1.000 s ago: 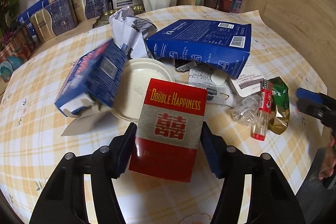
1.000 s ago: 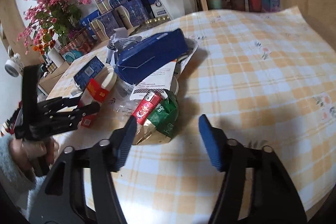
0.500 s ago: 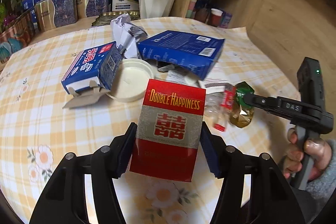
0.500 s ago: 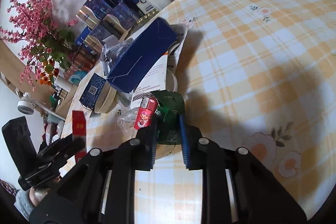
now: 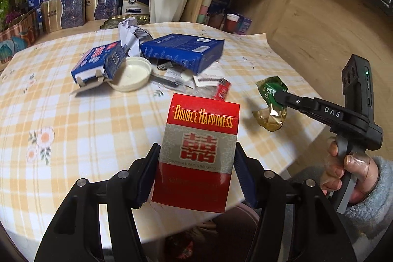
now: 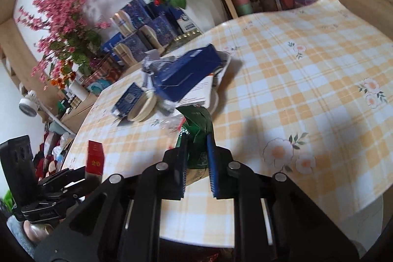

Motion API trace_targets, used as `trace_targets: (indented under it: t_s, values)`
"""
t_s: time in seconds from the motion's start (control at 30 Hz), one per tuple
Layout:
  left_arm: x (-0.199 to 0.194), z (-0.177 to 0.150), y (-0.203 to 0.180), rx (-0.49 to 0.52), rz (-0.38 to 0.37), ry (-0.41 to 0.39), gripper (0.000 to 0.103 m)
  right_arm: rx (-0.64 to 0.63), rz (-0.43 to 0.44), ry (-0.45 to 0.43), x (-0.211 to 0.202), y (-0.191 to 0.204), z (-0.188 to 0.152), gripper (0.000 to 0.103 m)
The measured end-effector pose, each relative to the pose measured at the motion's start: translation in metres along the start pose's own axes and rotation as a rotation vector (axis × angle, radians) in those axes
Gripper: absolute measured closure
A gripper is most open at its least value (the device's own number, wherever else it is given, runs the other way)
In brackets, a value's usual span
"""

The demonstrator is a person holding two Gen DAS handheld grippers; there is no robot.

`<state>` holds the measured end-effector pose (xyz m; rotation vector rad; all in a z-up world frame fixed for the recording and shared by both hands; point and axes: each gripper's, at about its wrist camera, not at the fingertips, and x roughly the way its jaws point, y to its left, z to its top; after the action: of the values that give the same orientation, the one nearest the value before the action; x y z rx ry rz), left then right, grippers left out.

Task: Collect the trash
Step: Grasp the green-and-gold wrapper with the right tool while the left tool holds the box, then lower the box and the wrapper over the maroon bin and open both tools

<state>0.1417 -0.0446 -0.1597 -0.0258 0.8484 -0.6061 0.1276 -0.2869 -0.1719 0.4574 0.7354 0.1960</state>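
While the table [image 5: 73,129] carries a trash heap toward its far edge, led by the blue box [image 5: 183,52] and carton [image 5: 98,60], my left gripper [image 5: 195,176] pinches the red cigarette pack [image 5: 199,154] upright, long axis along my fingers, over the near edge. My right gripper [image 6: 196,161] clamps the green wrapper [image 6: 196,122] off the near-right edge, nearer the heap.

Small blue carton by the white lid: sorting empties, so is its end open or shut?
Open. The small blue carton lies on its side by the white lid, end flaps splayed onto the tablecloth. Contents: cannot tell.
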Motion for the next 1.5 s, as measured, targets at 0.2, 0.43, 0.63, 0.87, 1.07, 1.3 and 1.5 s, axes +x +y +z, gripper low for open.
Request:
trace_targets:
  t_s: [0.2,0.43,0.63,0.87,1.07,1.3,1.5]
  values:
    - [-0.023,-0.032,-0.017,0.024,-0.001,0.023,0.045,-0.072,0.032,-0.028,-0.037,0.025,-0.023,0.085]
    - [-0.036,-0.075,-0.029,0.020,-0.010,0.065,0.045,-0.124,0.068,-0.044,-0.072,0.046,-0.053,0.085]
    - [-0.031,-0.106,-0.033,-0.010,-0.050,0.119,0.045,-0.173,0.067,-0.031,-0.087,0.055,-0.075,0.085]
    - [-0.009,-0.115,-0.045,0.045,-0.075,0.195,0.045,-0.158,0.078,-0.008,-0.088,0.049,-0.086,0.085]
    - [0.010,-0.109,-0.051,0.074,-0.091,0.235,0.045,-0.134,0.073,-0.011,-0.083,0.039,-0.082,0.086]
    - [0.022,-0.090,-0.058,0.101,-0.073,0.187,0.031,-0.107,0.054,-0.021,-0.084,0.025,-0.079,0.086]
    - [0.001,-0.076,-0.052,0.092,-0.025,0.079,0.024,-0.105,0.048,-0.016,-0.083,0.022,-0.083,0.086]
